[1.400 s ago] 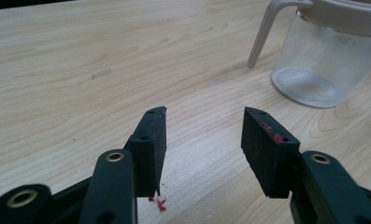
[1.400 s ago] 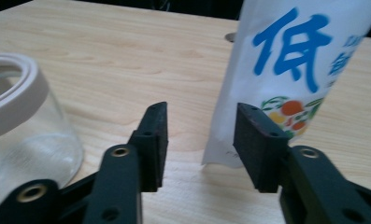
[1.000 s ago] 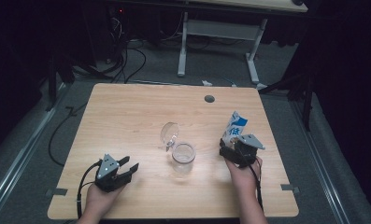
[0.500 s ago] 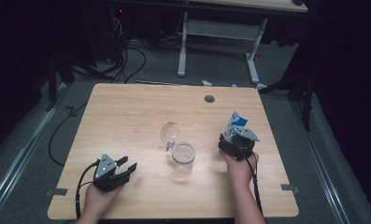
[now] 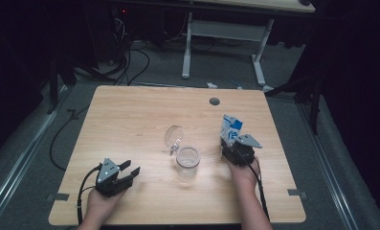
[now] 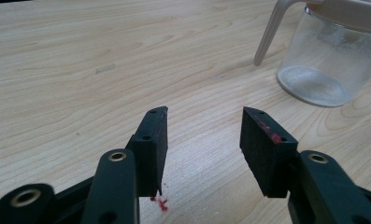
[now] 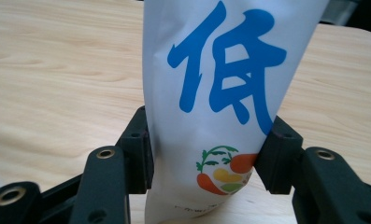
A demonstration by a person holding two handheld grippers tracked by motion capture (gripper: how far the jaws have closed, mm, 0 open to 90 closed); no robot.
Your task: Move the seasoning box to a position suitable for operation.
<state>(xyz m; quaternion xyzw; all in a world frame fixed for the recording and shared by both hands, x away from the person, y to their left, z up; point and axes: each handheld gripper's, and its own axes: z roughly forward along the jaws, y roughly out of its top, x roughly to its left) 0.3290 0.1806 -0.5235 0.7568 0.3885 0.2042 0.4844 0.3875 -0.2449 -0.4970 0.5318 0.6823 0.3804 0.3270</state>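
Observation:
A white carton (image 5: 231, 127) with blue print stands upright at the right of the wooden table (image 5: 130, 115). My right gripper (image 5: 229, 146) has just been closing its jaws on it. In the right gripper view both pads press on the sides of the carton (image 7: 220, 70), low down, with my right gripper (image 7: 206, 149) level with the tabletop. A clear glass jar (image 5: 187, 160) with its lid (image 5: 173, 135) flipped open stands mid-table. My left gripper (image 5: 129, 172) rests at the front left, open and holding nothing. In the left gripper view, that gripper (image 6: 204, 135) points toward the jar (image 6: 330, 60).
A round cable hole (image 5: 214, 101) sits near the table's far edge. Behind the table stand the white legs of another desk (image 5: 187, 48), with cables (image 5: 130, 62) on the grey floor. Bare wood lies between the jar and each gripper.
The right gripper's jaws have come together onto the carton, and the hand has edged slightly toward it. The left gripper and the jar have kept still.

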